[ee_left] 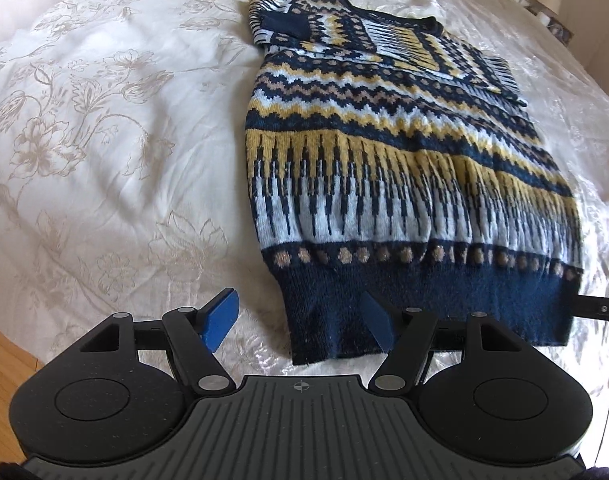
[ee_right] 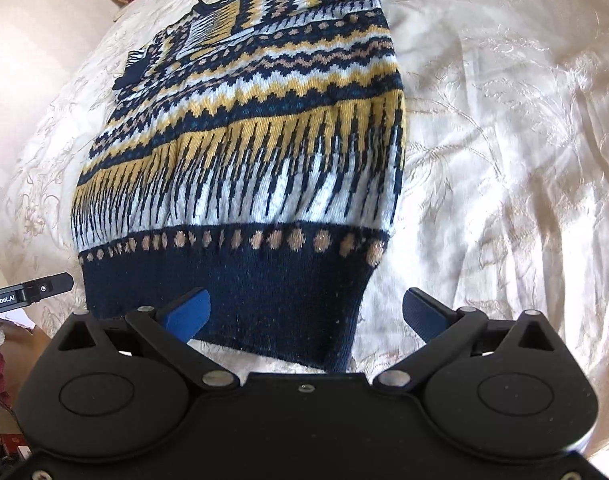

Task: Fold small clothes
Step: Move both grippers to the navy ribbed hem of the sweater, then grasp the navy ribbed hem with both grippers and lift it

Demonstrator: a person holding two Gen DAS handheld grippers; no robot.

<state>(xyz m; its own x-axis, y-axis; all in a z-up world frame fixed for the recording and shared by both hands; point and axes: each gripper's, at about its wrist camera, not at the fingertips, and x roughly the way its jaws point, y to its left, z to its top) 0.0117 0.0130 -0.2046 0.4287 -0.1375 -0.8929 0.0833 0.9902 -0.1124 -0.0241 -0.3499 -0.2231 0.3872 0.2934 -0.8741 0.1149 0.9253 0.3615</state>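
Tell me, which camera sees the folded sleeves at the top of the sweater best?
The left wrist view. There the folded sleeves lie in plain sight across the top of the sweater, the dark cuff showing. In the right wrist view they sit at the top edge, cut off by the frame.

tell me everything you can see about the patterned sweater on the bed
The sweater is a thick knit in navy, mustard, white and tan bands of zigzags, dots and spikes, with a plain navy ribbed hem nearest the cameras. It lies flat on the cream floral bedspread, sleeves folded in across the chest, collar at the far end. The open left gripper and open right gripper each straddle a hem corner; neither grips it.
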